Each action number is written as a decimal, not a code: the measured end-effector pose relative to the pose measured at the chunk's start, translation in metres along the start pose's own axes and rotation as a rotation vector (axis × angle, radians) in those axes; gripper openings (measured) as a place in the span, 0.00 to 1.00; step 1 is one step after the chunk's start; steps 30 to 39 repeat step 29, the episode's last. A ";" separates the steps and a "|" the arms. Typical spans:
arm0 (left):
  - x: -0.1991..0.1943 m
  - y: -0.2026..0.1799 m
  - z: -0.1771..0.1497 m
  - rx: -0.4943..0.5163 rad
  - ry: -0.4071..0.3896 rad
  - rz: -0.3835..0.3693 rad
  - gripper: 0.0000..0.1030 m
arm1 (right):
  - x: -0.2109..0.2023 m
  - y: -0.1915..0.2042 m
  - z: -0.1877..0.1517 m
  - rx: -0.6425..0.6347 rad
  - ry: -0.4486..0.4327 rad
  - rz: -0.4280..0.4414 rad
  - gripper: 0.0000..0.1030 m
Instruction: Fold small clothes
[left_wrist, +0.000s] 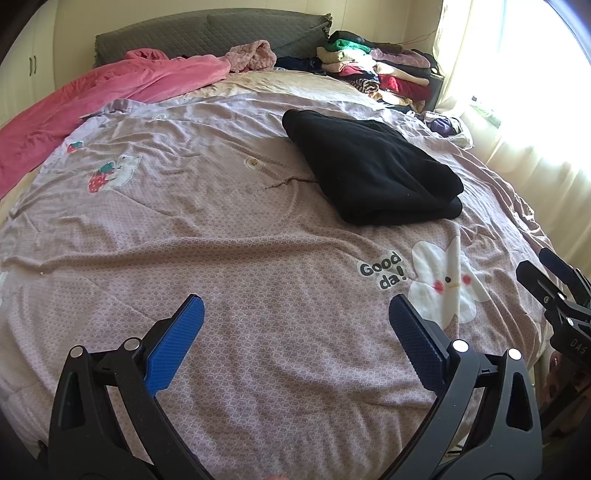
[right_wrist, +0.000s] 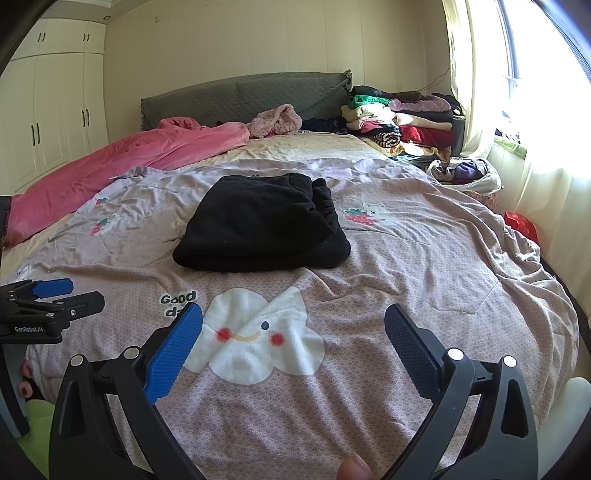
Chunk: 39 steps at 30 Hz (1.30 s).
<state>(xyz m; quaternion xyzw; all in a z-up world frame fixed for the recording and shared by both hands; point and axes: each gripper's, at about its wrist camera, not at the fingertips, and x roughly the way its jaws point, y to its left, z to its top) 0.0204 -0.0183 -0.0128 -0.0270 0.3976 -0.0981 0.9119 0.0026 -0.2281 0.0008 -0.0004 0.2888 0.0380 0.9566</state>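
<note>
A black garment lies folded into a thick rectangle on the mauve bedspread; it also shows in the right wrist view. My left gripper is open and empty, held above the bedspread well short of the garment. My right gripper is open and empty over the white cartoon print, also short of the garment. Each gripper appears at the edge of the other's view: the right one at the far right of the left wrist view, the left one at the far left of the right wrist view.
A pink blanket lies bunched along the bed's left side. A pile of folded clothes sits at the back right by the grey headboard. A basket of clothes and a bright curtained window are on the right. White wardrobes stand at left.
</note>
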 end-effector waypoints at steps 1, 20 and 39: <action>0.000 0.000 -0.001 0.000 -0.002 0.005 0.91 | 0.000 0.000 0.000 -0.002 0.001 -0.002 0.96; -0.019 0.044 0.016 -0.077 -0.065 0.144 0.91 | -0.024 -0.068 -0.010 0.152 0.012 -0.185 0.96; -0.029 0.291 0.048 -0.438 -0.012 0.378 0.91 | -0.077 -0.298 -0.099 0.541 0.173 -0.813 0.96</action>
